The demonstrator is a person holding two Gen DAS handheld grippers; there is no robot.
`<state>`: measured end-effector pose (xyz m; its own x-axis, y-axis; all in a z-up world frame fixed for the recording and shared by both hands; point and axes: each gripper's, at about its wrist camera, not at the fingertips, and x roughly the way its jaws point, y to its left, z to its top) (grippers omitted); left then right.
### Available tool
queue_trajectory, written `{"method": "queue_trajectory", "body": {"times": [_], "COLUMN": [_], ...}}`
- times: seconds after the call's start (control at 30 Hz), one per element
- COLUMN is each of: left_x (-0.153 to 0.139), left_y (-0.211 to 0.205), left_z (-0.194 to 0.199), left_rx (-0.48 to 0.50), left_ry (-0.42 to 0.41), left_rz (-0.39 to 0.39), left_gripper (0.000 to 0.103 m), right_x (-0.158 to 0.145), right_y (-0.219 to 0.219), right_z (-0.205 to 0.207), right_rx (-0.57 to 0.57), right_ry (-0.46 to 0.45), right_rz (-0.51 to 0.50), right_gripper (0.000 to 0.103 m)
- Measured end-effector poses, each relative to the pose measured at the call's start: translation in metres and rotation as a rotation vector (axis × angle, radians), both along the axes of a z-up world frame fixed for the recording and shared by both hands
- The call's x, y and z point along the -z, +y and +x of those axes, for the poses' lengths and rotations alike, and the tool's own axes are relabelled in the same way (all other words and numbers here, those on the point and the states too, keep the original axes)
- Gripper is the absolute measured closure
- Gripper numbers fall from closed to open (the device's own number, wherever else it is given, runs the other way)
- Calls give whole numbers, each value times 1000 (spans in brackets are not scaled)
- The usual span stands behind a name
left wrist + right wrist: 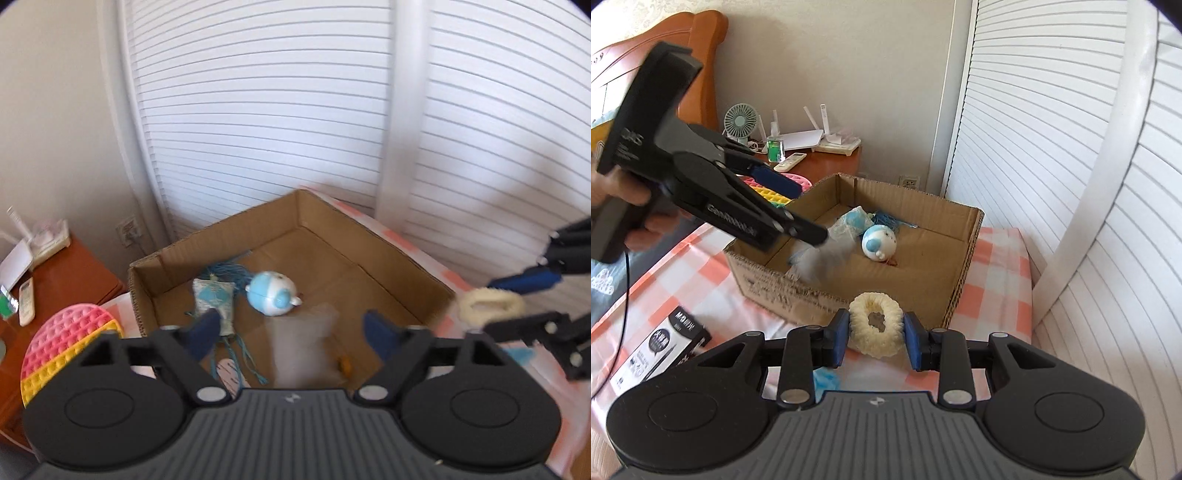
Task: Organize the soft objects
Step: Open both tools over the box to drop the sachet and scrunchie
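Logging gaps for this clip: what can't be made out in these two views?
- Pale blurred item falling below the left tongs, both views: motion blur hides what it is.
- Small orange bit on the brown cardboard box floor, left view: too small.
- Black-and-white printed carton, right view: print unreadable.

Each hand-held gripper is matte black with a ribbed grey top plate, two round caps, silver pivot screws and blue finger pads [837,341]. The left hand-held gripper [798,206] bears white lettering, blurred, perhaps a brand name. A bare-skinned hand [626,206] shows.
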<state>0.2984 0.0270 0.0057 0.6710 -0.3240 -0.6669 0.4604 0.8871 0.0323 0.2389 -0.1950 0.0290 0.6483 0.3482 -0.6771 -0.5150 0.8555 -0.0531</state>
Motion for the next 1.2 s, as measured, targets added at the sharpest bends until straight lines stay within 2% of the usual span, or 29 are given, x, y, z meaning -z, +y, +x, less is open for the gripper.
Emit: {"method": "queue_trajectory", "body": {"times": [0.17, 0.3, 0.53, 0.6, 0.67, 0.73, 0.9, 1.2], "left_x": [0, -2, 0, 3, 5, 7, 7, 12], "left_y": [12, 30, 49, 51, 50, 51, 52, 39], "left_z": [-17, -49, -103, -116, -129, -142, -164, -189], "left_rx": [-119, -143, -180, -186, -184, -187, -187, -138], "left_ry": [-11, -31, -50, -46, -44, -48, -32, -9], "left_rz": [41, 43, 90, 78, 67, 41, -12, -43], "left_gripper": [12, 8, 7, 7, 6, 5, 3, 3], "right_x": [2, 4, 2, 1, 0, 0, -6, -23], "right_y": [7, 12, 28, 34, 40, 43, 39, 23], "right_z": [16, 33, 82, 98, 110, 118, 106, 36], "right_rx": [0, -1, 21, 32, 56, 62, 58, 62], "right_ry": [1, 5, -9, -10, -28, -25, -47, -84], "right_rz": [-11, -16, -27, -18, -19, -14, 22, -14], "right_gripper": [67, 67, 65, 53, 13, 3, 0, 0]}}
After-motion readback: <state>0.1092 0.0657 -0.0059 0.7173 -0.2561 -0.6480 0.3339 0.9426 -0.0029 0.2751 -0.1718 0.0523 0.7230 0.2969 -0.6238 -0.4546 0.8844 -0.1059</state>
